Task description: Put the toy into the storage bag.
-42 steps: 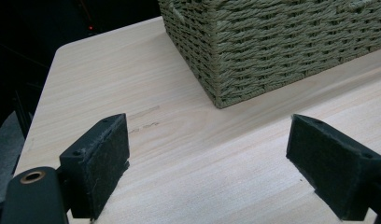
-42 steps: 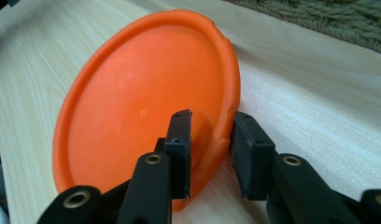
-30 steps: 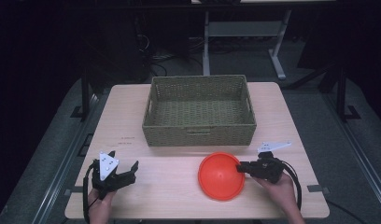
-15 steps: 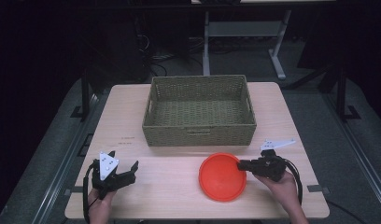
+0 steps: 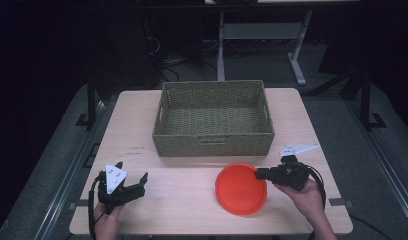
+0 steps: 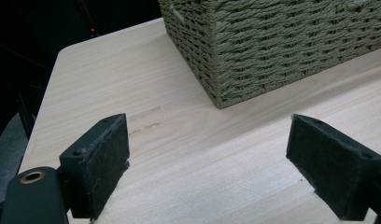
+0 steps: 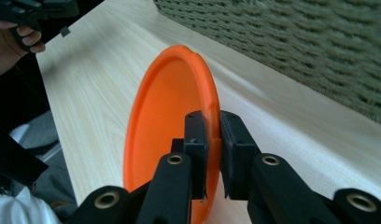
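Observation:
An orange plate point(image 5: 240, 188) hangs just above the wooden table point(image 5: 182, 200), in front of the woven basket point(image 5: 214, 119). My right gripper point(image 5: 259, 174) is shut on the plate's right rim. In the right gripper view the two black jaws pinch the orange plate point(image 7: 170, 126) by its rim, where my right gripper point(image 7: 212, 130) closes on it. My left gripper point(image 5: 134, 182) rests at the table's front left, open, with nothing between its pads point(image 6: 97, 158). The basket corner point(image 6: 272, 42) stands ahead of my left gripper point(image 6: 209, 163).
The basket is empty and takes up the middle back of the table. Bare wood lies between my two grippers. In the right gripper view the other hand point(image 7: 20, 37) shows at the far table edge. Metal table legs point(image 5: 297, 65) stand on the dark floor beyond.
The right gripper has moved slightly right and toward the front with the plate. The plate now lies flatter. The left gripper has stayed still.

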A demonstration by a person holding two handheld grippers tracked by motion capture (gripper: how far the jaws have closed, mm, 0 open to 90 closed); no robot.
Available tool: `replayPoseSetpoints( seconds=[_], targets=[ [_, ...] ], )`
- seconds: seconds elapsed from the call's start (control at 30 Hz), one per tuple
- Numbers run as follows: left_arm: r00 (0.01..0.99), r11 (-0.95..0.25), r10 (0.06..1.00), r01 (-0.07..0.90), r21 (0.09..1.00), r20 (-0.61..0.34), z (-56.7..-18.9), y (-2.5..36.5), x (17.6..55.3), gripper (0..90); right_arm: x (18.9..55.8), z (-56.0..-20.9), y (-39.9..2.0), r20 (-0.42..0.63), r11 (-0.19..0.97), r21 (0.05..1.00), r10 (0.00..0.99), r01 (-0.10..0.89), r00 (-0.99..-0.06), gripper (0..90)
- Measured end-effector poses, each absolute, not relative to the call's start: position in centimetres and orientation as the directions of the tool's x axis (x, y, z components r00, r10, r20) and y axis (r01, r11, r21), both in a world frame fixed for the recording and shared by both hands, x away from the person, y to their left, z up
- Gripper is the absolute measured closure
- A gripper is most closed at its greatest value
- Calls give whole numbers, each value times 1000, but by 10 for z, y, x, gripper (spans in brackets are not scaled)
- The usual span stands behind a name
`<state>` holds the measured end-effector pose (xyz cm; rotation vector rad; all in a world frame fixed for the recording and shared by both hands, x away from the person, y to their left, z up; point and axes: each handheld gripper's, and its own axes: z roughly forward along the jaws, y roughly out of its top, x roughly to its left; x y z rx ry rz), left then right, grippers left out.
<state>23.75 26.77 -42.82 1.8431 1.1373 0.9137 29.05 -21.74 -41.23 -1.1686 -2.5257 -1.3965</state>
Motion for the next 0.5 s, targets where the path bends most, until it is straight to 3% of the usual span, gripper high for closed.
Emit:
replayPoseSetpoints(
  seconds=[0.5],
  targets=[
    [335,-292,928,372,881,165,-428,269,237,127,288,-351,-189,215,450,720,579,529,-786,817]
  ],
)
